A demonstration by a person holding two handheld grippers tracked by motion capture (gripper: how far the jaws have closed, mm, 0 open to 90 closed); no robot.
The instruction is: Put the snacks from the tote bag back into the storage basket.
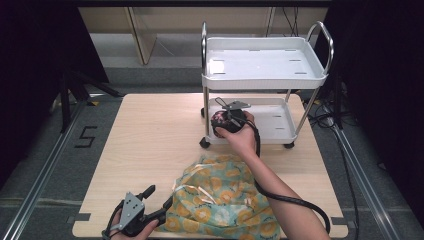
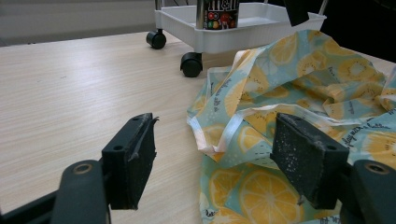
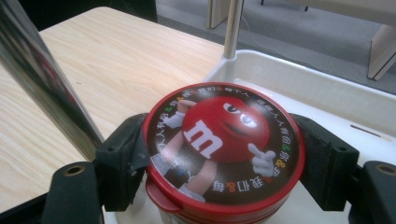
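- At the far edge of the tabletop, the right gripper reaches into the lower tray of a white wheeled cart that stands on the table.
- Its jaws are clamped on a round candy can, one black pad on each side just under the red lid (the lid carries a red cartoon character with a white "m").
- The can sits at the lower tray's near left corner, close beside the cart's chrome post; from the left gripper view its body appears upright on the tray.
- Whether the can's base touches the tray floor I cannot tell.
- Near the tabletop's front edge, the left gripper is held low, its jaws wide apart and holding nothing.
- One of its pads lies over the edge of a lemon-print fabric bag; the other hangs above bare wood.
- The bag lies crumpled at the front edge, right of centre, with the person's right forearm stretched over it.
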